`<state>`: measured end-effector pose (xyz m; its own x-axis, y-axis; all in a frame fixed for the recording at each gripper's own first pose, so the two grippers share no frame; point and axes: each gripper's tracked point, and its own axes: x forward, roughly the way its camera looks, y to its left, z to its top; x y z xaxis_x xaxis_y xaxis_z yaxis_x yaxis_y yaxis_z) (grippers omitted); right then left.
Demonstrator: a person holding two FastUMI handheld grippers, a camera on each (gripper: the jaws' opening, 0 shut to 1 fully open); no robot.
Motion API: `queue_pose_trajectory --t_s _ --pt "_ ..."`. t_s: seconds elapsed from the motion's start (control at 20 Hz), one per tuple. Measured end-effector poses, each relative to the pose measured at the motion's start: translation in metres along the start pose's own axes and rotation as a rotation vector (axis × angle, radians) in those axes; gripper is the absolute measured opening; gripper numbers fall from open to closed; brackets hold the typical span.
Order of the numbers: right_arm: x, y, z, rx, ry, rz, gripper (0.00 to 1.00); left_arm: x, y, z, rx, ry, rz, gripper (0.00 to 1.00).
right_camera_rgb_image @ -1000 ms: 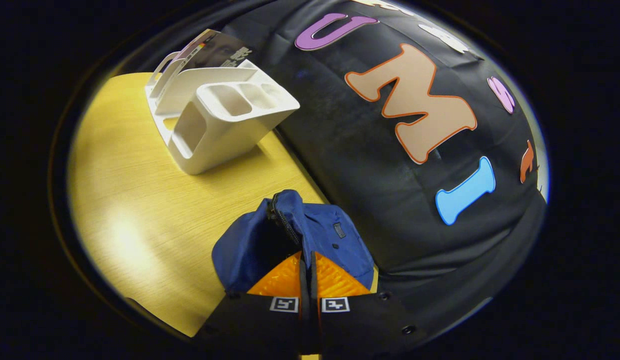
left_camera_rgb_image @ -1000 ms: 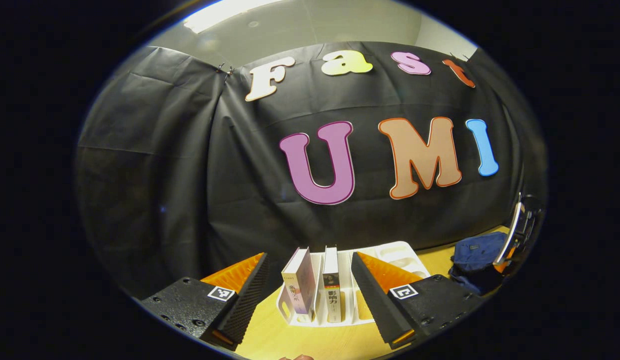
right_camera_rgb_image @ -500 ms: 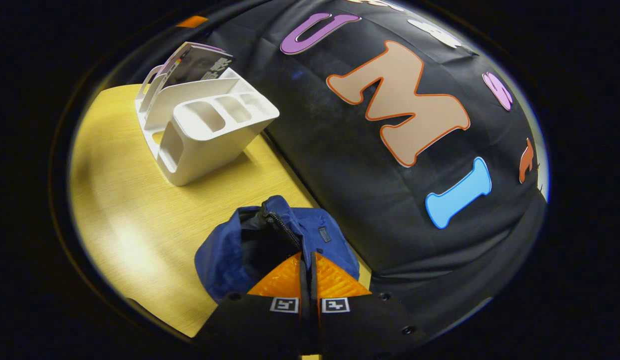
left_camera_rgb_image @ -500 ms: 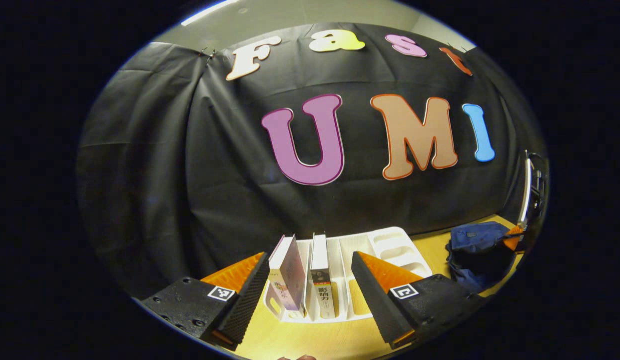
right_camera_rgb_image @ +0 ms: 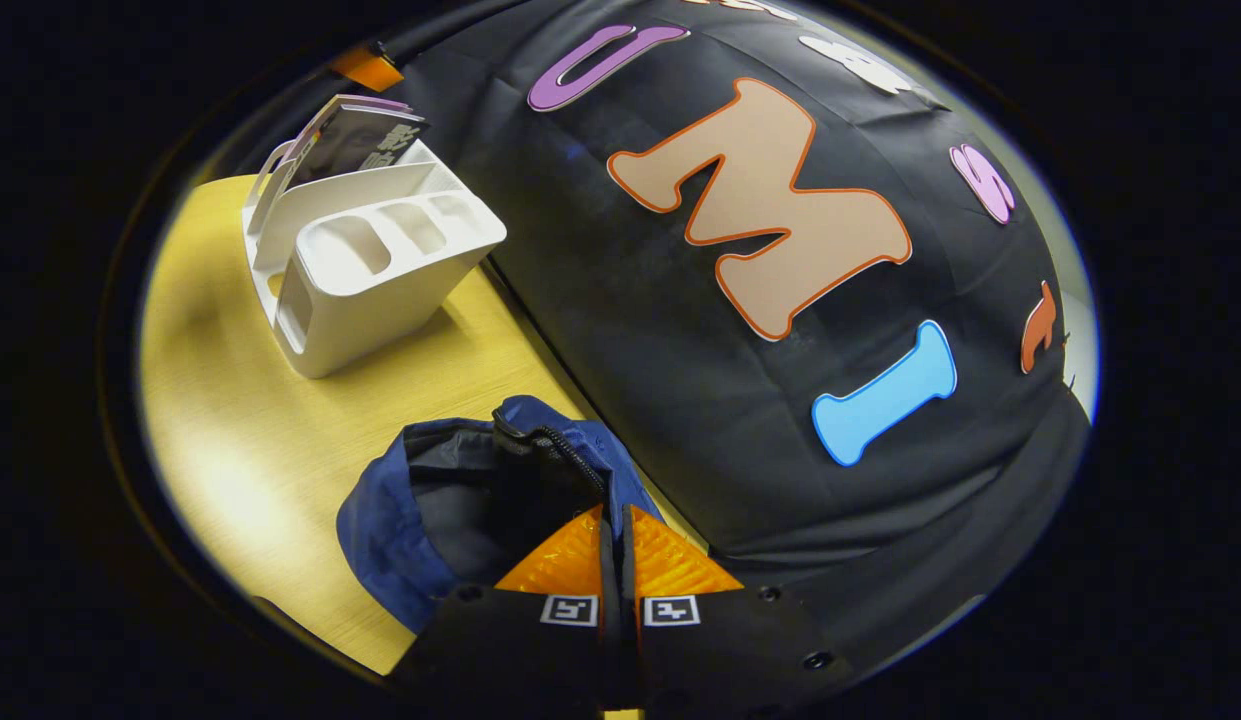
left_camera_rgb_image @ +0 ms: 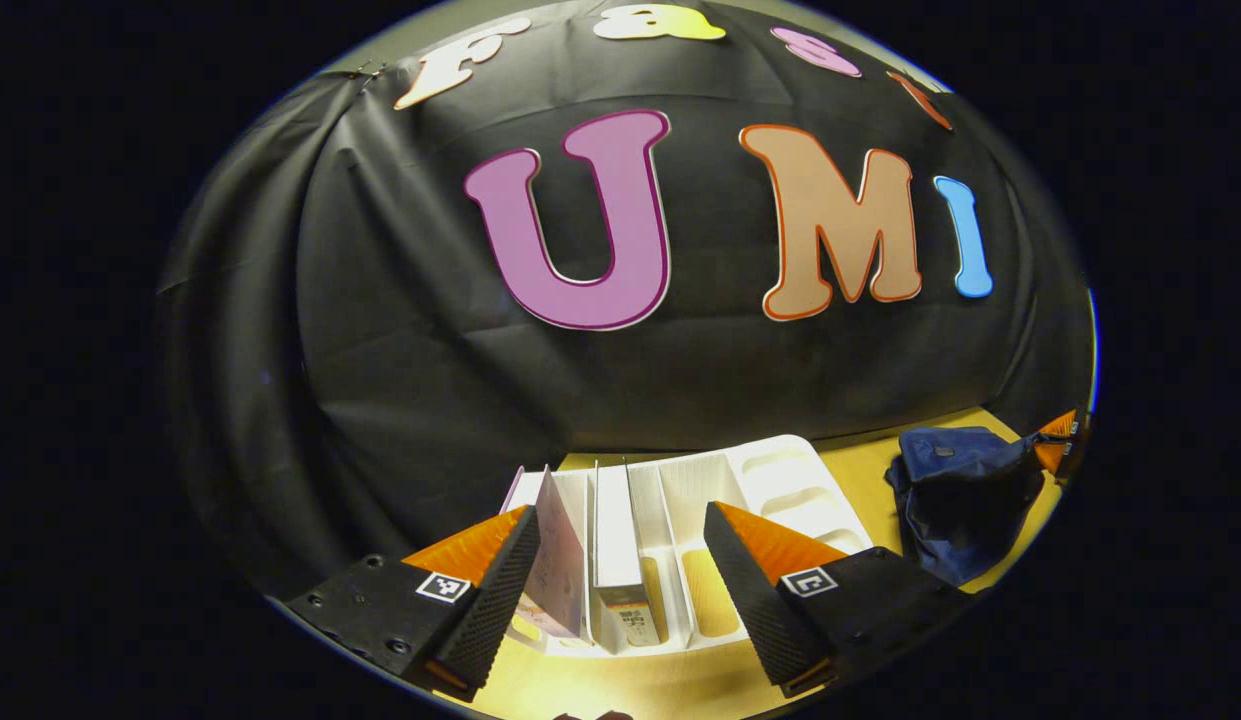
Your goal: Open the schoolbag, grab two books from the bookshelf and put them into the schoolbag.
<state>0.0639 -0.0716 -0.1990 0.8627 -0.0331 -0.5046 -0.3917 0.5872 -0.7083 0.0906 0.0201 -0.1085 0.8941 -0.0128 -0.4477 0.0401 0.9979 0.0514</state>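
**Left gripper lined up on the books while the right holds the bag open**

I have the left gripper (left_camera_rgb_image: 615, 590) low over the wooden surface (left_camera_rgb_image: 680, 690), its jaws spread wide and holding nothing. Between them stands the white bookshelf (left_camera_rgb_image: 770, 480), near the surface's back edge by the black cloth wall. Two books stand upright in its left-hand slots: a pale book with a pinkish cover (left_camera_rgb_image: 558, 560), leaning slightly, just beside my left finger, and a white-spined book (left_camera_rgb_image: 612, 545) next to it. The slots to the right look vacant.

To do this step well, I judge I should pick one book, probably the white-spined one, centre both fingers on its two faces, and press only once they clear the slot dividers. The leaning book sits so close to my left finger that I could catch both, or nudge it over.

The right gripper (right_camera_rgb_image: 614, 545) has its jaws closed together, with the zipper edge of the blue schoolbag (right_camera_rgb_image: 380, 520) right at the tips; I cannot tell whether fabric is truly pinched. The bag rests towards the right end of the surface, well apart from the shelf, its mouth gaping and dark lining showing.

The surface between shelf and bag looks bare. The shelf's own dividers and the bag's floppy opening are the likely obstacles.
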Motion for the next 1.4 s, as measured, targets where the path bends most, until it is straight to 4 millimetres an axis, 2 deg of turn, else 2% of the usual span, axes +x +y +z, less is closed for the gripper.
queue_pose_trajectory --t_s 0.3,0.6,0.8,0.85,0.9,0.95,1.05,1.1,1.4 --pt "-0.003 -0.001 -0.007 -0.003 0.016 -0.006 0.03 0.043 0.0 -0.01 0.002 0.13 -0.043 0.96" --pt "-0.003 0.001 -0.01 -0.007 0.026 -0.006 0.03 0.067 -0.007 -0.043 0.028 0.29 -0.086 0.95" --pt "-0.004 0.003 -0.012 -0.004 0.031 -0.003 0.03 0.078 -0.001 -0.063 0.064 0.387 -0.084 0.87" --pt "-0.005 0.005 -0.012 -0.004 0.031 0.001 0.03 0.08 0.001 -0.069 0.071 0.414 -0.084 0.88" --pt "-0.006 0.006 -0.012 -0.005 0.029 0.003 0.03 0.081 0.0 -0.073 0.069 0.437 -0.095 0.78" --pt "-0.007 0.008 -0.012 -0.008 0.029 0.004 0.03 0.078 -0.003 -0.078 0.065 0.458 -0.113 0.76" --pt "-0.01 0.012 -0.015 -0.01 0.03 0.011 0.03 0.079 -0.003 -0.082 0.058 0.471 -0.104 0.58" --pt "-0.012 0.013 -0.015 -0.009 0.029 0.014 0.03 0.08 -0.004 -0.082 0.053 0.472 -0.104 0.42" --pt "-0.013 0.014 -0.017 -0.011 0.026 0.015 0.03 0.071 -0.008 -0.083 0.036 0.518 -0.105 0.33"
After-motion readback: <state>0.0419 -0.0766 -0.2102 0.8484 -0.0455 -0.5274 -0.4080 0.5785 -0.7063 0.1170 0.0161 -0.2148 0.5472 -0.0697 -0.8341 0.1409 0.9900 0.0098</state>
